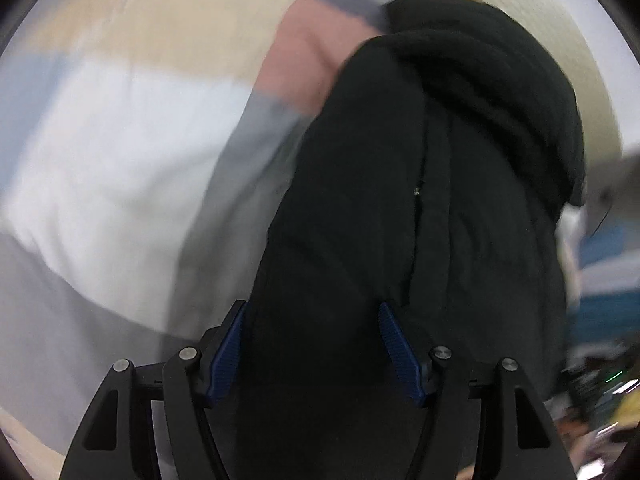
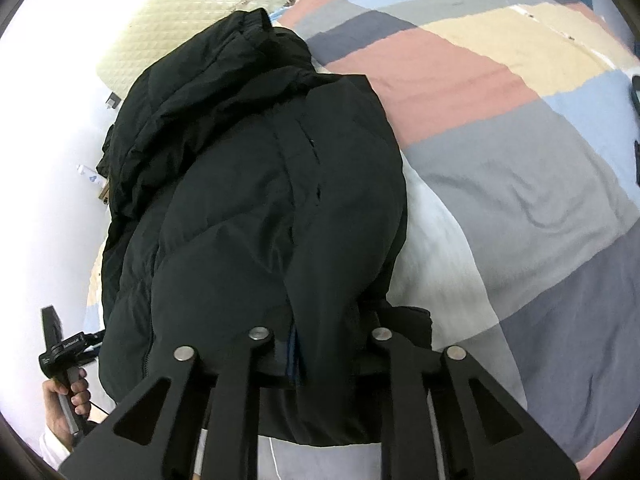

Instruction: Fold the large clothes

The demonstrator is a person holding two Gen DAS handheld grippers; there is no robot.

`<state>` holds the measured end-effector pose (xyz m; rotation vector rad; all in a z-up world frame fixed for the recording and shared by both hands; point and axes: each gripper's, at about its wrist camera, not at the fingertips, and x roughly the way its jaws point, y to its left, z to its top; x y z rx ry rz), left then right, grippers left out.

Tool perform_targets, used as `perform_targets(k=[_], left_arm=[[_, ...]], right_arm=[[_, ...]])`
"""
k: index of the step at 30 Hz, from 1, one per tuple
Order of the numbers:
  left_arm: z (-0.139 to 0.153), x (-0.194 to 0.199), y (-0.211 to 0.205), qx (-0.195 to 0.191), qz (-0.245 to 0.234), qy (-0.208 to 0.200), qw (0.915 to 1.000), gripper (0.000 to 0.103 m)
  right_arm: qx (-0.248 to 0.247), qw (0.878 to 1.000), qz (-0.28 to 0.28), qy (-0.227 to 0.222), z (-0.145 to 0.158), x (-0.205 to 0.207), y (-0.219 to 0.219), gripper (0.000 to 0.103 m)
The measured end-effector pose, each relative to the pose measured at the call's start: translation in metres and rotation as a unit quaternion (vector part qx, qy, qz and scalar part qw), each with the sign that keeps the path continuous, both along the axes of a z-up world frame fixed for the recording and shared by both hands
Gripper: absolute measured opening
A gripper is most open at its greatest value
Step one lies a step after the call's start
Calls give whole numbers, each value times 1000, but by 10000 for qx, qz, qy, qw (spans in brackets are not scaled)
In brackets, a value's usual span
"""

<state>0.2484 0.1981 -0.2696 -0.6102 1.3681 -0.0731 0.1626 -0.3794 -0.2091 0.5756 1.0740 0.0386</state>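
A black padded jacket (image 2: pixel 248 184) lies bunched on a patchwork quilt (image 2: pixel 520 184), its hood end toward the headboard. In the right wrist view my right gripper (image 2: pixel 320 348) is shut on the near hem. A fold of fabric drapes over the fingers and hides them, except for a sliver of blue pad (image 2: pixel 294 356). The left wrist view is blurred. There my left gripper (image 1: pixel 314 344) stands open over the jacket (image 1: pixel 400 200), its blue pads (image 1: pixel 228 356) well apart, with black fabric filling the gap behind them.
A cream quilted headboard (image 2: pixel 192 12) and a white wall lie beyond the jacket. A person's hand (image 2: pixel 76 394) grips a black handle at the lower left. A dark flat object (image 2: pixel 636 92) lies at the quilt's right edge. Cluttered items (image 1: pixel 600 384) show low at the right.
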Motion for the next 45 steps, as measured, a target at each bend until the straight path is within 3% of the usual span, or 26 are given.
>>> perform_targets(k=[2,3,6,9,12,14,17,19,21,24,26,28,29,30,34,39,45], left_arm=[[-15,-5,19,-848,457,258,9950,68],[-23,-9,29,-1324,735,370,9878,69],[-32,-18,43,-1862,1098,472,9752,71],[-31,-19,37,-1840,954,486,9771,79],[-27,-5,15,-1494,299,475,9872,80],[-24,1,-6,-1409,-116,403,9891,83],[-21,3,-24,-1238,-242,242,9917,83],[-19,3,-31,-1269,-224,129,9916,77],[-14,3,-37,-1349,-341,-28,9903,53],[1,10,-48,-1418,-631,-373,9872,33],[7,12,-50,-1470,-641,-524,9857,25],[12,11,-50,-1465,-592,-674,9851,20],[16,9,-50,-1427,-549,-766,9853,18],[18,6,-48,-1405,-525,-844,9851,16],[41,-7,-40,-1560,-360,-1385,9773,11],[75,-24,-15,-1752,-258,-1830,9670,8],[123,-54,20,-1902,-94,-2265,9552,7]], right_arm=[[178,9998,-121,39,-3,-2,-6,27],[363,9990,-235,70,-7,-4,-11,28],[794,9958,-437,153,-15,-6,-20,38],[1099,9925,-498,214,-21,-6,-23,49],[1197,9911,-517,257,-25,-5,-23,49],[1213,9909,-500,290,-29,-3,-18,51],[1151,9922,-337,336,-33,2,-10,51],[1053,9937,-206,333,-33,4,-7,51],[1042,9940,-145,289,-33,4,-7,57],[1094,9935,-165,257,-33,5,-7,59],[1156,9930,-115,208,-32,6,-6,59],[1206,9926,-93,110,-28,6,-6,49],[1167,9931,-97,74,-26,5,-5,28],[1102,9938,-116,52,-23,4,-6,16],[1250,9905,-389,-413,-4,-12,-11,9],[1952,9654,-504,-1653,36,-43,-18,6],[2417,9409,-580,-2299,73,-69,-34,4]])
